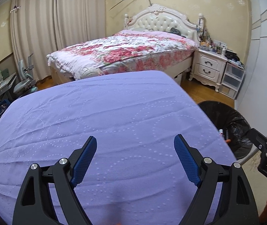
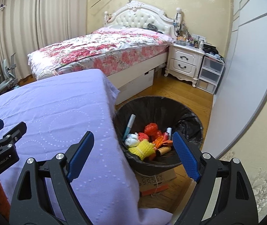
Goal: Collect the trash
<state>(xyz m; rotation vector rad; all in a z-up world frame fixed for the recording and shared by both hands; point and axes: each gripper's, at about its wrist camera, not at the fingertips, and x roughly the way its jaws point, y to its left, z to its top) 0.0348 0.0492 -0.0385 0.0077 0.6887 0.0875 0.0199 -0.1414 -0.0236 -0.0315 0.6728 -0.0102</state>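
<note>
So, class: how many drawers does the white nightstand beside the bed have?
2. On the nightstand, the upper drawer sits directly above the lower drawer, each with a dark handle. None seem hidden.

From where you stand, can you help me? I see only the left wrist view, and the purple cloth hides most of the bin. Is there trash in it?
Observer: Yes. The bin holds several pieces, among them a yellow sponge and crumpled orange plastic.
Operator: Is anything held in the right gripper?
Observer: No. The right gripper is open and empty, above the edge of the purple cloth and the bin.
Operator: What is under the bin?
Observer: A flat cardboard box with printed words lies on the wooden floor below its near rim.
</note>
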